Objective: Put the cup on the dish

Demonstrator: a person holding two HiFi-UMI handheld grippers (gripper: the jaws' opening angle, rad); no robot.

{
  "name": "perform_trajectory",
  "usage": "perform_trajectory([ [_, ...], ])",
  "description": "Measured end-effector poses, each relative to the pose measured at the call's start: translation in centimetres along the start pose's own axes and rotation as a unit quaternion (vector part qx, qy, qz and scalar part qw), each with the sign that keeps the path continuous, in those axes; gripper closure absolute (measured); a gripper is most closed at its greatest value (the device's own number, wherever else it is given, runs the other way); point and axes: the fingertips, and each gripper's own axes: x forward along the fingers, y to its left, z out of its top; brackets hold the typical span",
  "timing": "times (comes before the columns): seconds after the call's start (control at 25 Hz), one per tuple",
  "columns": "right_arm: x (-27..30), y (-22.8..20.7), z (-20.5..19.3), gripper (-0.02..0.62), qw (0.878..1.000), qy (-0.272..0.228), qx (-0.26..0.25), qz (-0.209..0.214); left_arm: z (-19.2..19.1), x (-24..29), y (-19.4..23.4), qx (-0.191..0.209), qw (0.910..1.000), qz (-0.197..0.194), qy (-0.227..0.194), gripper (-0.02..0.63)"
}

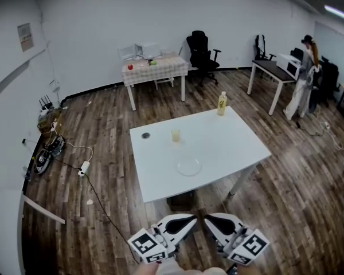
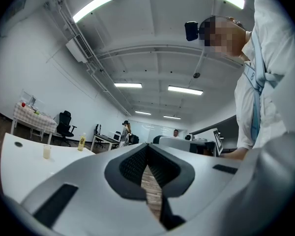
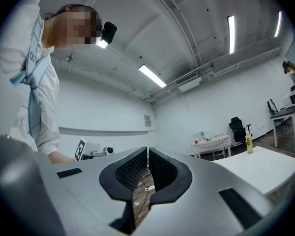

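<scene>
Meanwhile, the left gripper (image 1: 186,221) and right gripper (image 1: 213,220) are both clenched on nothing, held short of the desk (image 1: 235,148). On it, the cup (image 1: 175,135) stands upright, apart from the dish (image 1: 189,166).

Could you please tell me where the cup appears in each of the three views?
Head view: cup mid-table, beyond the dish.
Left gripper view: cup at far left, on the white table.
Right gripper view: not in it.
Shared landmark: the yellow bottle.
</scene>
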Motion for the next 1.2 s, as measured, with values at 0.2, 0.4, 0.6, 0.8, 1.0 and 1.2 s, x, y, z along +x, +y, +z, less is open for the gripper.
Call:
perform_trajectory([
  [0.2, 4.1, -2.5, -0.1, 0.561, 1.0, 0.004, 0.001, -0.005, 1.3, -0.3, 4.9, -0.002, 1.0, 0.002, -0.003, 0.604],
  [0.4, 8.7, -4.6, 0.1, 0.561, 1.0, 0.008, 0.004, -0.014, 3.0, -1.2, 9.8, -0.005, 1.0, 0.005, -0.006, 0.604],
  [0.6, 13.9, -6.3, 0.1, 0.561, 1.0, 0.006, -0.001, -0.023, 4.9, -2.5, 15.1, 0.0, 1.0, 0.0, -0.008, 0.604],
  [0.8, 18.0, -7.9, 0.0, 0.561, 1.0, 0.005, -0.006, -0.028, 6.3, -2.5, 19.2, 0.009, 0.9998, -0.014, -0.008, 0.604],
  [1.0, 20.2, -9.1, -0.5, 0.561, 0.999, 0.012, -0.008, -0.035, 6.9, -1.8, 21.4, 0.015, 0.9992, -0.034, -0.011, 0.604],
  [1.2, 21.1, -10.6, -0.8, 0.561, 0.999, 0.027, -0.001, -0.048, 6.9, -0.9, 22.9, 0.006, 0.9989, -0.047, -0.009, 0.604],
])
